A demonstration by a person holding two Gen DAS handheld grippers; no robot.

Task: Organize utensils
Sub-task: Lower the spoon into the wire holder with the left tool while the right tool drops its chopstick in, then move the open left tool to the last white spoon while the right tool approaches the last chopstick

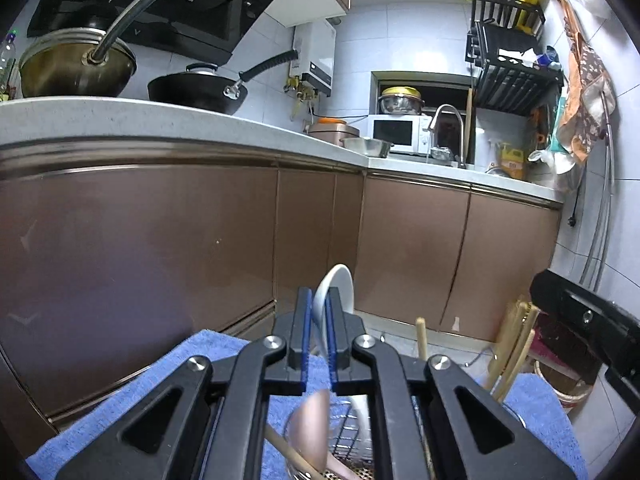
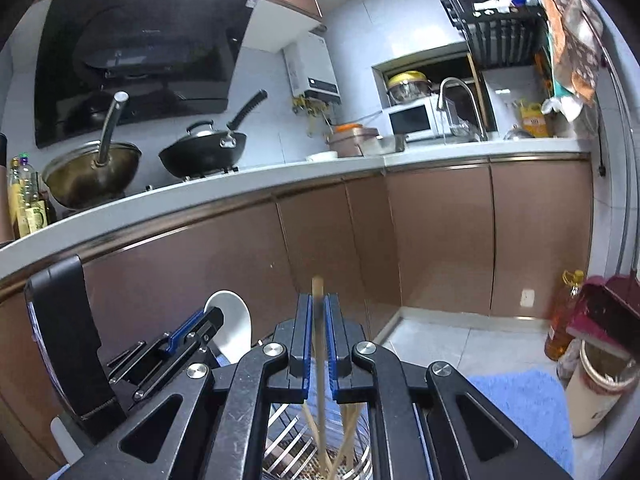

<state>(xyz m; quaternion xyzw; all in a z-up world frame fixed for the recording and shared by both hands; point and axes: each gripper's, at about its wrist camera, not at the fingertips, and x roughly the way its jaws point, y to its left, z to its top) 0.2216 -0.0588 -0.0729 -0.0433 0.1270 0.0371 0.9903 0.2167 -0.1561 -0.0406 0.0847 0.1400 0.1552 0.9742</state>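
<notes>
My left gripper is shut on a white ceramic spoon, its bowl sticking up past the fingertips; it also shows in the right wrist view at the left, with the left gripper beside it. My right gripper is shut on a wooden chopstick that stands upright over a metal wire utensil holder. Several more chopsticks lean inside the holder. In the left wrist view a pink spoon and chopsticks stand in the holder below.
A blue towel lies under the holder. Brown cabinet doors face me, with a white counter holding a black wok and pot. A bin and oil bottle stand at the right.
</notes>
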